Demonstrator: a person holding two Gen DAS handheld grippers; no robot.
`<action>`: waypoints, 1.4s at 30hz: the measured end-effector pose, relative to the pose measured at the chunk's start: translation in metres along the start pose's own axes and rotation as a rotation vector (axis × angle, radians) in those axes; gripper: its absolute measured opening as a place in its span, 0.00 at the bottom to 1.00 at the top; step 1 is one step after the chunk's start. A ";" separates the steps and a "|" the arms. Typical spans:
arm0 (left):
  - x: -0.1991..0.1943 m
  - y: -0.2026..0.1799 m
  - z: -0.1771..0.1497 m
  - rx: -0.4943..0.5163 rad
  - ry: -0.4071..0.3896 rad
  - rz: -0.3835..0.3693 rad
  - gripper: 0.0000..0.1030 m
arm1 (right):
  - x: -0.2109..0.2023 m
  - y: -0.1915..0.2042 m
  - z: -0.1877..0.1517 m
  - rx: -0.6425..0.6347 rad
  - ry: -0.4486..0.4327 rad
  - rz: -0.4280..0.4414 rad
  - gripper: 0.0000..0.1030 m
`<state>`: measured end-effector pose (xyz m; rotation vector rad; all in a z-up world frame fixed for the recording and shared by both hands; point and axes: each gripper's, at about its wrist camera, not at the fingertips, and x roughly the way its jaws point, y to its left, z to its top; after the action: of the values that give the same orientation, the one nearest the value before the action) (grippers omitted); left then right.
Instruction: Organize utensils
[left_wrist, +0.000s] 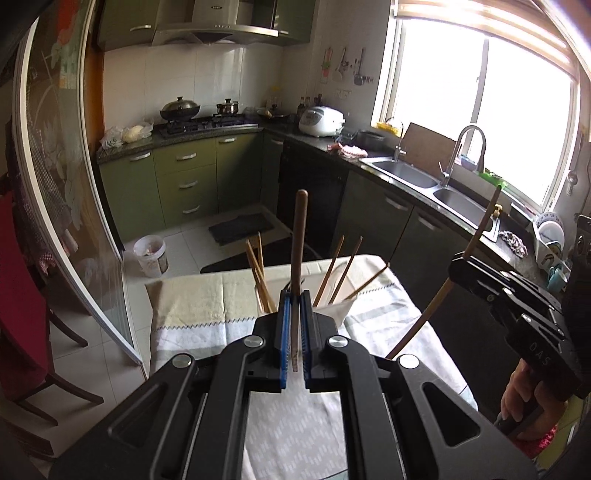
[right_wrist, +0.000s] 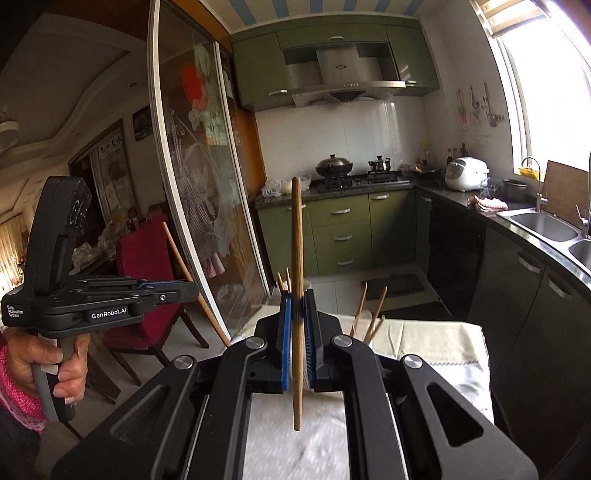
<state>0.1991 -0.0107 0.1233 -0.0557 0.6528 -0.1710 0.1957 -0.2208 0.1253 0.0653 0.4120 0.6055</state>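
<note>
Holding one chopstick apiece, the left gripper (left_wrist: 294, 299) pinches a darker chopstick (left_wrist: 298, 236) upright and the right gripper (right_wrist: 297, 306) a lighter chopstick (right_wrist: 296, 236), above the holder (left_wrist: 334, 308) near the tabletop's (left_wrist: 199, 295) far edge. Narrow grips could let either pivot, missing the holder or jostling the chopsticks already inside.

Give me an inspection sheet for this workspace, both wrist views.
Surface: table cloth, pale, stitched zigzag band.
Job's things: holder with several chopsticks leaning outward.
Clutter: nothing seen on the cloth.
Grippers: left gripper shut on a dark chopstick; right gripper shut on a light chopstick; both sticks near upright.
Cables: nothing seen.
Surroundings: sink, stove, rice cooker, bin, red chair.
</note>
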 end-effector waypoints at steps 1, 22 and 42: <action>0.000 0.000 0.010 -0.006 -0.021 -0.002 0.05 | 0.003 0.001 0.009 -0.004 -0.019 -0.002 0.07; 0.128 -0.001 0.019 0.022 0.054 0.032 0.05 | 0.147 -0.053 0.010 0.045 0.031 -0.126 0.07; 0.141 0.011 -0.023 -0.007 0.068 0.020 0.18 | 0.121 -0.031 -0.035 0.010 0.003 -0.125 0.22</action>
<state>0.2969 -0.0243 0.0189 -0.0501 0.7219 -0.1520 0.2882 -0.1799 0.0442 0.0479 0.4187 0.4806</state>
